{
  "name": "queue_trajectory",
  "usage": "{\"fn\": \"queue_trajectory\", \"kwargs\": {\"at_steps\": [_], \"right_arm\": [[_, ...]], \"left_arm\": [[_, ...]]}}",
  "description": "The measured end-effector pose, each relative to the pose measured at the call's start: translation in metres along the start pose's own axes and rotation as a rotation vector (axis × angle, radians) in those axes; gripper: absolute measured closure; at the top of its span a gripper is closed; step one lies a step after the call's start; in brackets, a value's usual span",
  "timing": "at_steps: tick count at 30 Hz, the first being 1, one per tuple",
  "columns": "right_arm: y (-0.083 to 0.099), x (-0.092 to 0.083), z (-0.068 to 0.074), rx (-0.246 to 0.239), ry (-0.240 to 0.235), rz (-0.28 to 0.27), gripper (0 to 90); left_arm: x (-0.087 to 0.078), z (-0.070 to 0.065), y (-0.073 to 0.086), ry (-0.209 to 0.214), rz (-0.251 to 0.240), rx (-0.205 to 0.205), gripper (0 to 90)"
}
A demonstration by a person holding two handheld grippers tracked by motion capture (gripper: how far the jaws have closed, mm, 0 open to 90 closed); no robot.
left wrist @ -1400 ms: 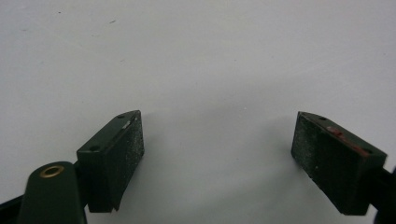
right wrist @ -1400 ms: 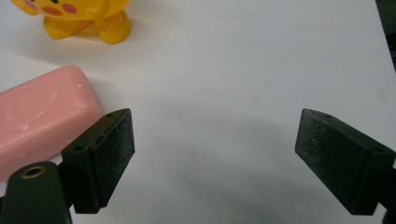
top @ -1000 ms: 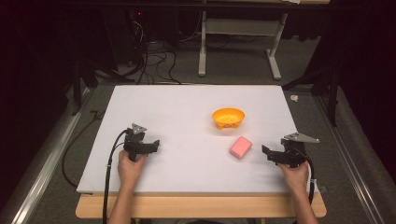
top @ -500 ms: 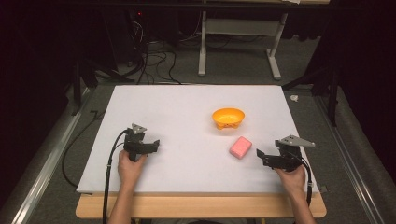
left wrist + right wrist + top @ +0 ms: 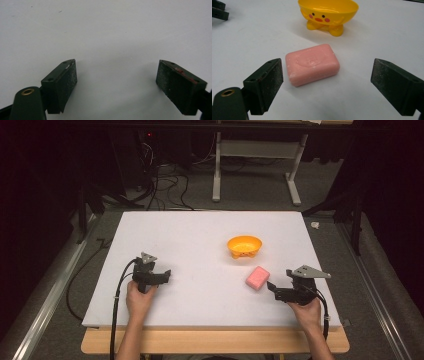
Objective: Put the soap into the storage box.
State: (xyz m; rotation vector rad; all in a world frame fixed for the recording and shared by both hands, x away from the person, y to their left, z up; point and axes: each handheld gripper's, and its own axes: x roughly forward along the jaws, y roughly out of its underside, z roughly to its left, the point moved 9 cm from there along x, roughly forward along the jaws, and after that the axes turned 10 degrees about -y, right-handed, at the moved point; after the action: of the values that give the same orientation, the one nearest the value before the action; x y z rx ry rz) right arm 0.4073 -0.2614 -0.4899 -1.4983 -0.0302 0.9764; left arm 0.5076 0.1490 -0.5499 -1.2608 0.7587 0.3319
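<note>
The pink soap (image 5: 258, 278) lies flat on the white table (image 5: 200, 235), just in front of the yellow bowl (image 5: 244, 245) and a little to the person's right of centre. The right gripper (image 5: 272, 287) is the near one by far: its tips sit just beside the bar's near-right corner, not touching it, while the left gripper (image 5: 167, 274) rests well apart on the other side of the table, over bare surface.

In the right gripper view the soap (image 5: 312, 64) sits straight ahead, between the lines of the two spread jaws but a little beyond their tips, closer to the left one. Its long axis runs roughly across the gap, tilted slightly, so the jaws would close on its short ends. That gap looks wide enough for the bar's length, though from this low angle I would not swear to it. The bowl (image 5: 328, 12) stands directly behind the soap.

The left gripper (image 5: 116, 75) is open too, with nothing between its jaws.

My guess is a short push forward, shaded left, then a squeeze.
</note>
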Motion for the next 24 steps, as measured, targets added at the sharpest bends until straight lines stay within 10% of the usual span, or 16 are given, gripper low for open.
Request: {"fn": "queue_trajectory", "kwargs": {"at_steps": [24], "right_arm": [[-0.017, 0.03, 0.013, -0.08, -0.055, 0.04, 11.4]], "left_arm": [[0.0, 0.0, 0.0, 0.001, -0.001, -0.004, 17.4]]}}
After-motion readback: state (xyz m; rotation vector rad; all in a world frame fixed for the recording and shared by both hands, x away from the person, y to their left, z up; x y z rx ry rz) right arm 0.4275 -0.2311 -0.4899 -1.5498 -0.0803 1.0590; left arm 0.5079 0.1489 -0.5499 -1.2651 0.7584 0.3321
